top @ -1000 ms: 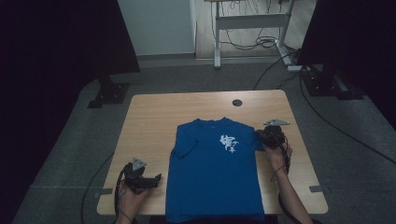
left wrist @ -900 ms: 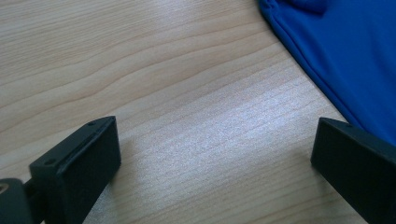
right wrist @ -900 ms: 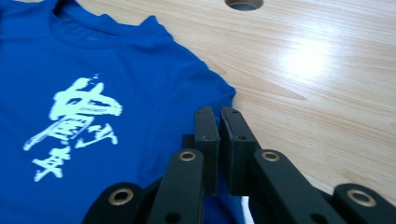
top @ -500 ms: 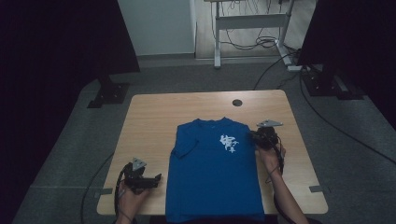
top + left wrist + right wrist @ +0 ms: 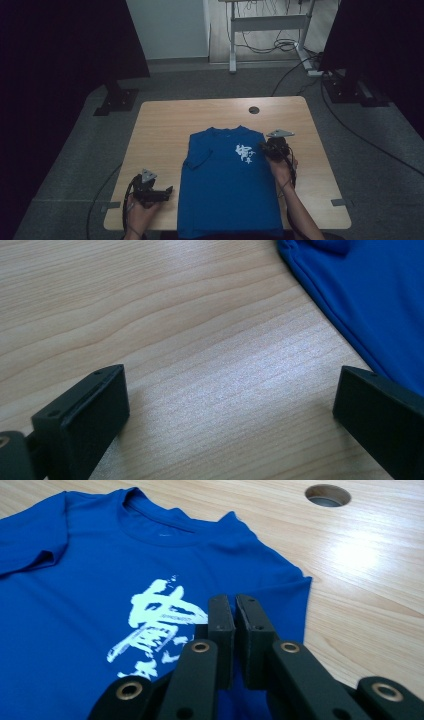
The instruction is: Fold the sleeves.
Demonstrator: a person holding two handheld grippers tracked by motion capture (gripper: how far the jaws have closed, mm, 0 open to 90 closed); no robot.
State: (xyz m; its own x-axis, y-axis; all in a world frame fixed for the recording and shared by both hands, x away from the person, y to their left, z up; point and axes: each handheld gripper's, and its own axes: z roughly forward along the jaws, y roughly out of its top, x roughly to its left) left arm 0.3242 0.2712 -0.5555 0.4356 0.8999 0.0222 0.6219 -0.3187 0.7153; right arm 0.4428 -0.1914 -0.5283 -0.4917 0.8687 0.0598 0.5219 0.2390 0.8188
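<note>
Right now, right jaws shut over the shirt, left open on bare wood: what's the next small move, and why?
Probably carry the right gripper on across the T-shirt toward its middle. Its jaws are shut over the sleeve by the white print, though whether cloth is pinched between them can't be told. The opposite sleeve looks already folded inward. The left gripper sits open on the table beside the hem, so it can wait.

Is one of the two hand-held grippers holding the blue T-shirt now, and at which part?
The right hand-held gripper is shut over the T-shirt near its sleeve, but whether cloth is pinched cannot be told. The left hand-held gripper is open, holding nothing.
</note>
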